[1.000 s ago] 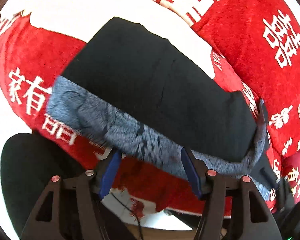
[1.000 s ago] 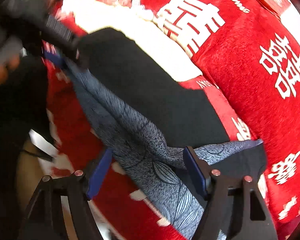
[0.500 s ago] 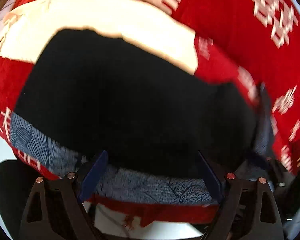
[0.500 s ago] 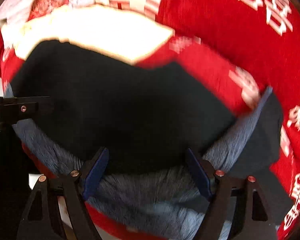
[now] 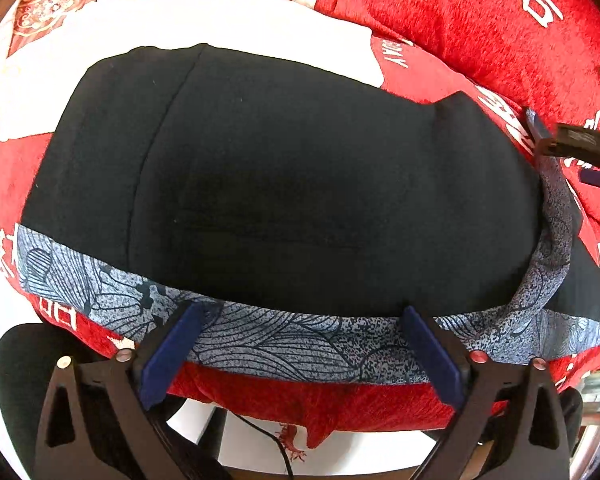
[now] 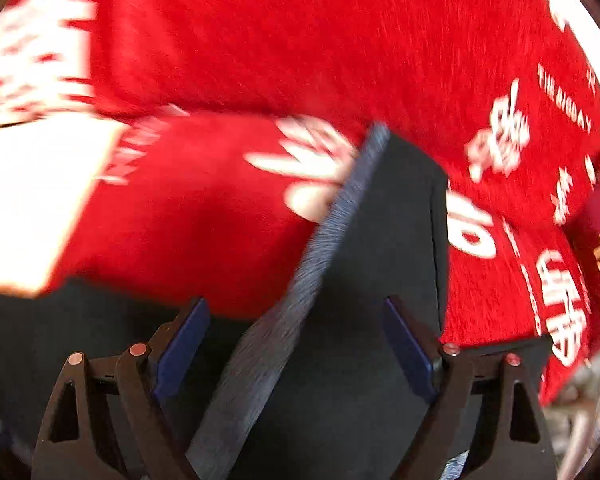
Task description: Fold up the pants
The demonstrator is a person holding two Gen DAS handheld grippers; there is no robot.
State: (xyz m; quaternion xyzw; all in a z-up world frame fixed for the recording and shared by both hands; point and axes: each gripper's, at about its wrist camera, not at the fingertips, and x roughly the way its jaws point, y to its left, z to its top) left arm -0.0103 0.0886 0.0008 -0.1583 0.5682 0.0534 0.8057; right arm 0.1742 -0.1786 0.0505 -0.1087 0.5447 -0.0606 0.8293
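Black pants (image 5: 284, 184) lie folded on red blanket (image 5: 460, 20); right view blurred.

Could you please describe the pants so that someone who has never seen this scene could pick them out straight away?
Start from the red blanket with white Chinese characters that covers the whole surface. Lying flat on it, just ahead of the open left gripper, are the pants: a broad black slab of fabric. A grey-blue band with a line pattern along the near edge sets them apart.

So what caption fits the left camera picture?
Open left claw at the patterned edge of folded black pants on a red blanket.
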